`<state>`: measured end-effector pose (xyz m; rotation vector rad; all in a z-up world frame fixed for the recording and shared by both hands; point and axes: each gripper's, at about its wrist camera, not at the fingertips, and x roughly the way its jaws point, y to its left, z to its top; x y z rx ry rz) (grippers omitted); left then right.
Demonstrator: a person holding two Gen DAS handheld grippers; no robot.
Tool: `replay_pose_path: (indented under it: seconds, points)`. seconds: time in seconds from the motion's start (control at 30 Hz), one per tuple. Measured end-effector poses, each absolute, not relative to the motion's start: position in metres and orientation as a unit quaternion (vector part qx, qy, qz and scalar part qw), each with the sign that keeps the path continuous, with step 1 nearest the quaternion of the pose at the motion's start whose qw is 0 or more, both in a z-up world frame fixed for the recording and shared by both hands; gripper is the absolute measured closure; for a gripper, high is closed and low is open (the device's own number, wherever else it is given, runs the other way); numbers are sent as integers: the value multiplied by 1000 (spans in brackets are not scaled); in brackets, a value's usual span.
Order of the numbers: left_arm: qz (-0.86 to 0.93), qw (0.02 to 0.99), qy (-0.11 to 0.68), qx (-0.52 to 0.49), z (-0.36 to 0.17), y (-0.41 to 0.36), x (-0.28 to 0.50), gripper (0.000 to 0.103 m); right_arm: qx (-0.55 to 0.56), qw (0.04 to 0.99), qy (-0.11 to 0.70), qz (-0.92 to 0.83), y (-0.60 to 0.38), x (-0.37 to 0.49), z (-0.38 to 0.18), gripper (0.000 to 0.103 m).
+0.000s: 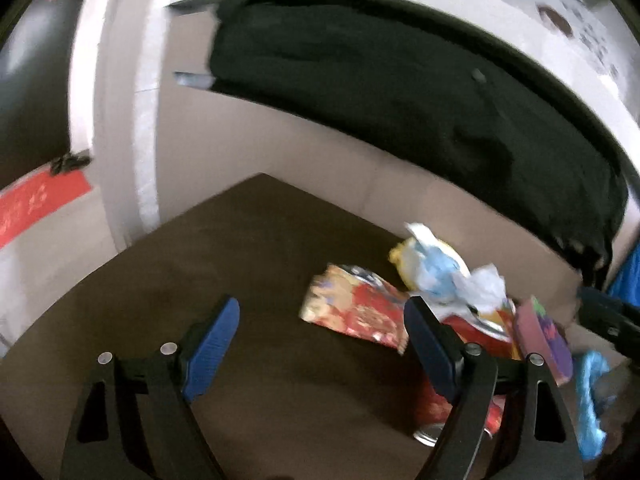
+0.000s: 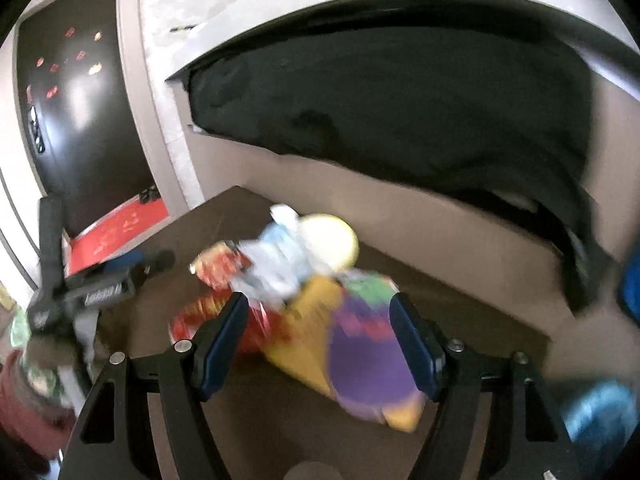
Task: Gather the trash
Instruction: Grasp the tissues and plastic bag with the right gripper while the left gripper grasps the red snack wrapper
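My right gripper (image 2: 320, 344) gapes wide around the purple-and-yellow crinkly snack packet (image 2: 360, 352) atop the trash pile on the dark brown table (image 2: 224, 220), left gripper (image 1: 320, 344) open, empty; slippery foil could squirt out on closing.

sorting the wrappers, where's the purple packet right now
In the right wrist view the purple packet lies on the brown table between the open right gripper fingers, beside the red wrapper.
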<state>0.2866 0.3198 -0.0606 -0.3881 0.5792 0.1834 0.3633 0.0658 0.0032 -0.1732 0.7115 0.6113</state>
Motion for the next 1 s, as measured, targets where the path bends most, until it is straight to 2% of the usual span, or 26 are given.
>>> replay_pose_path:
  seconds: [0.13, 0.27, 0.3, 0.33, 0.4, 0.43, 0.53, 0.77, 1.0]
  points:
    - [100, 939, 256, -207, -58, 340, 278, 17, -126, 875, 361, 296, 126, 396, -11, 33]
    - [97, 936, 250, -228, -60, 356, 274, 4, -161, 865, 388, 275, 166, 425, -35, 34]
    - [92, 933, 256, -233, -62, 359, 275, 3, -166, 860, 402, 267, 173, 433, -42, 34]
    - [85, 931, 261, -239, -64, 361, 276, 3, -171, 853, 421, 256, 178, 442, -50, 36]
    - [68, 926, 272, -251, -68, 363, 278, 3, -168, 843, 449, 243, 180, 454, -62, 50]
    - [63, 924, 280, -253, -69, 362, 281, 3, -158, 839, 458, 249, 177, 457, -64, 58]
    - [47, 920, 296, -254, -75, 359, 286, 3, -135, 847, 447, 253, 158, 450, -53, 61]
    - [34, 907, 340, -248, -82, 345, 300, 9, -102, 879, 386, 261, 79, 395, -6, 62]
    - [20, 904, 384, -188, -83, 329, 358, 9, -50, 888, 387, 245, 16, 376, -11, 62]
